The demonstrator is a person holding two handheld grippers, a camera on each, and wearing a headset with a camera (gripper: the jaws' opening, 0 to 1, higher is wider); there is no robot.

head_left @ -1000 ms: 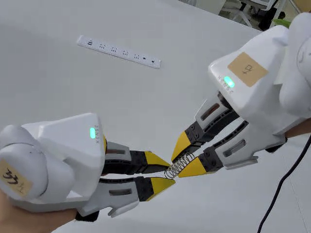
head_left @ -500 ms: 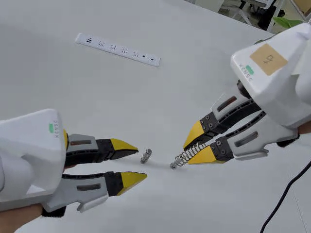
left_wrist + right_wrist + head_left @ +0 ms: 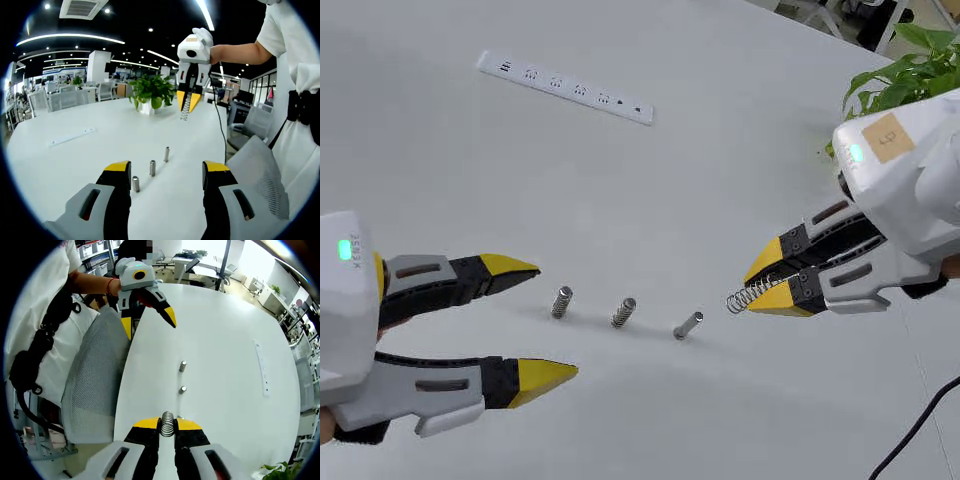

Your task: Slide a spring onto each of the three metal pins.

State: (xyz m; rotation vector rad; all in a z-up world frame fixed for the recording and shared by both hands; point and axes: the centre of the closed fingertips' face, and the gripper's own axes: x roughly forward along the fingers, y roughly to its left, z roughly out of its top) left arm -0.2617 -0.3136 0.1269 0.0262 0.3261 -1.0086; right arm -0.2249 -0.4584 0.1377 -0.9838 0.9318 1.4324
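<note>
Three short metal pins stand in a row on the white table. The left pin (image 3: 561, 301) and the middle pin (image 3: 623, 312) each carry a spring. The right pin (image 3: 687, 325) is bare. My right gripper (image 3: 753, 293) hovers right of the bare pin, shut on a loose spring (image 3: 748, 294) that sticks out toward it. The same spring (image 3: 167, 424) sits end-on between its yellow tips in the right gripper view. My left gripper (image 3: 555, 320) is open and holds nothing, just left of the row, and the pins (image 3: 152, 167) stand ahead of its jaws.
A white power strip (image 3: 565, 88) lies at the far side of the table. A potted plant (image 3: 900, 75) stands at the back right. A black cable (image 3: 910, 430) runs by the table's near right. A grey mesh chair (image 3: 95, 380) is beside the table edge.
The two grippers have drawn apart. The left one opened and pulled back left. The right one moved right with the spring still in it. The pins now stand uncovered between them.
</note>
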